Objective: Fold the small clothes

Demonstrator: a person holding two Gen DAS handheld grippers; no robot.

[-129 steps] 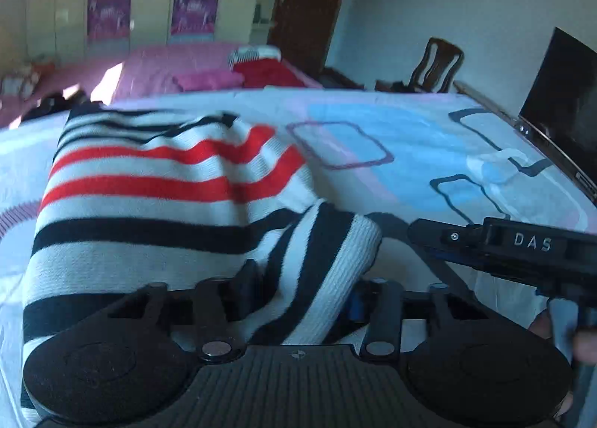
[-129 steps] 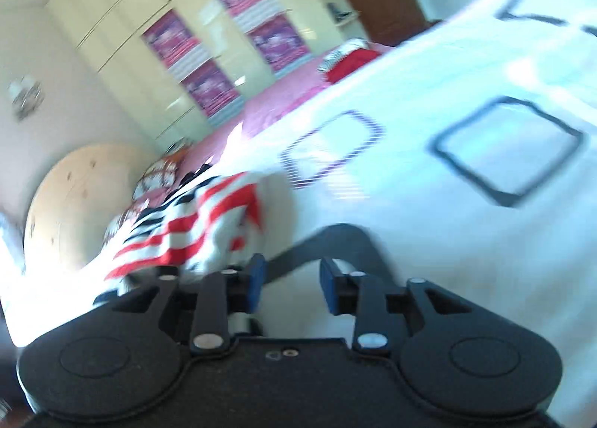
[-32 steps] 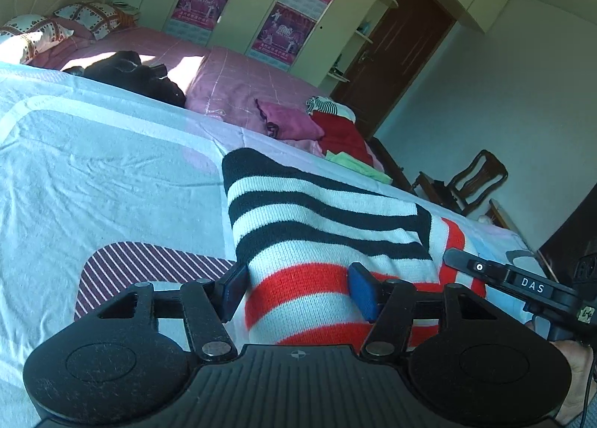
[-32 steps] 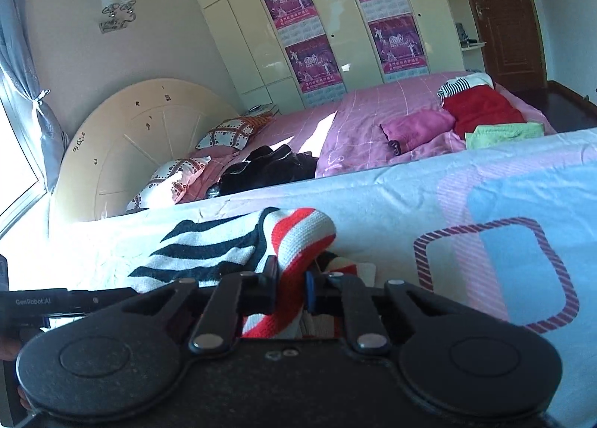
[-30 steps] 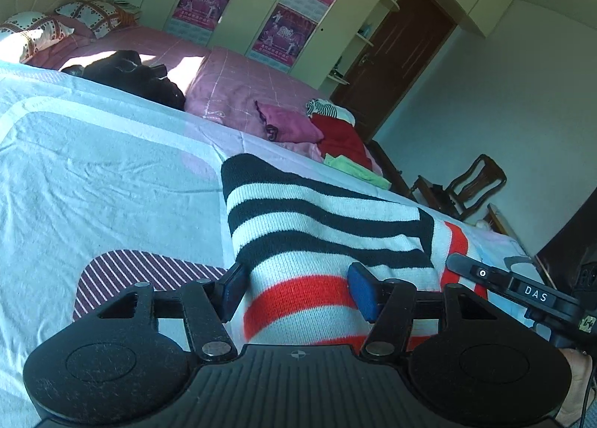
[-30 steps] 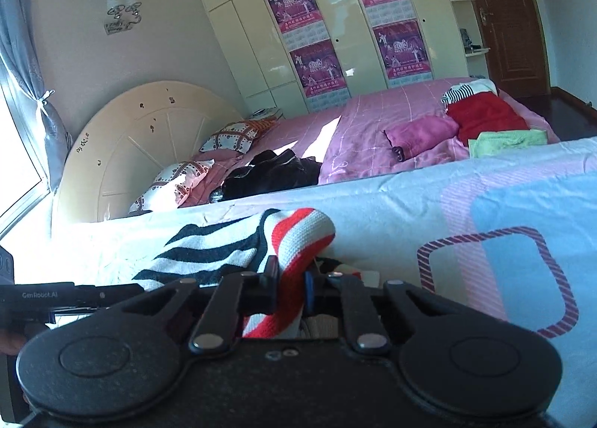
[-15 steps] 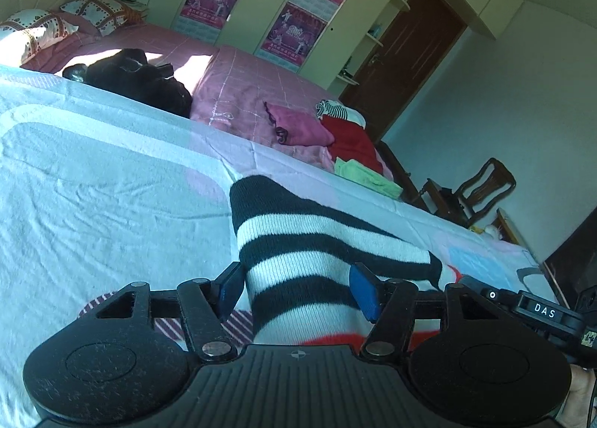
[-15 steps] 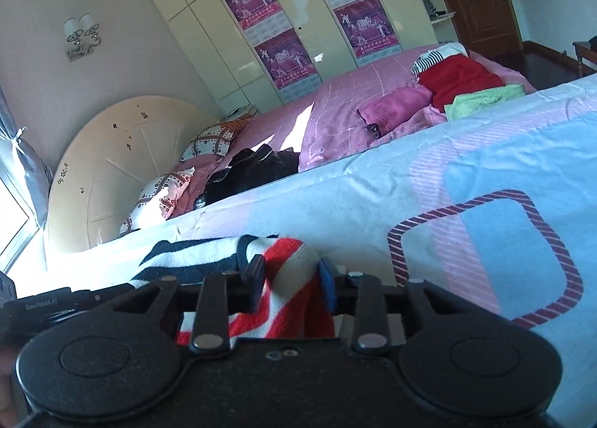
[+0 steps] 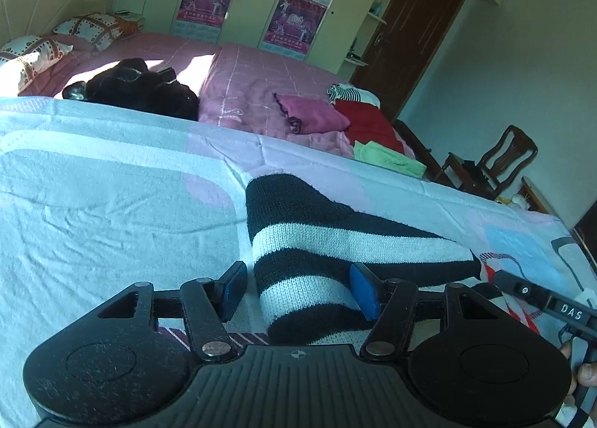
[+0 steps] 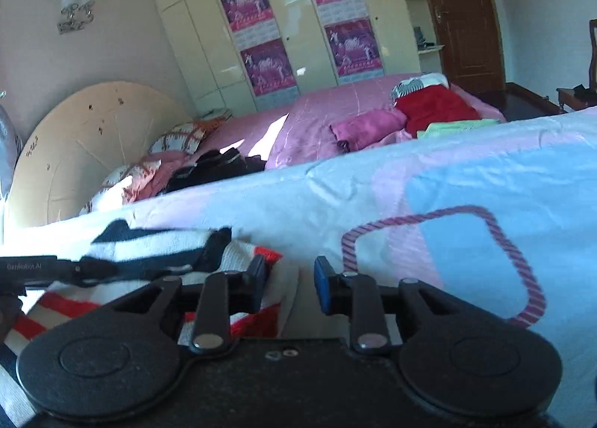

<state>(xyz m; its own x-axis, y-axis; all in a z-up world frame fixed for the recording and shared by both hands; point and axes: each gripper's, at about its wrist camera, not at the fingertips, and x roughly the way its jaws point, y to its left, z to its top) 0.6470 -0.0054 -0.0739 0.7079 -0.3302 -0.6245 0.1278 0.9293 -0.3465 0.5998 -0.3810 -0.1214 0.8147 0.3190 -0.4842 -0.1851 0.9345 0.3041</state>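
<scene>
A striped knit sweater (image 9: 335, 237), black, white and red, lies folded on the pale blue and pink bedsheet (image 9: 112, 204). My left gripper (image 9: 298, 284) is open, its blue pads either side of the sweater's folded end, not pinching it. My right gripper (image 10: 289, 278) is open and empty, just right of the sweater (image 10: 156, 245), which lies at lower left in the right wrist view. The right gripper's black body (image 9: 552, 301) shows at the right edge of the left wrist view.
A pink bed (image 9: 261, 92) behind holds a black garment (image 9: 141, 92), a magenta piece (image 9: 317, 116), a red piece (image 9: 369, 122) and a green piece (image 9: 388, 159). A wooden chair (image 9: 500, 163) and dark door (image 9: 406, 40) stand at right. Wardrobes line the back wall.
My right gripper has opened and let go of the sweater's red-striped fold, which now lies on the sheet. Both grippers have drawn back a little; the left stays open around the sweater's end.
</scene>
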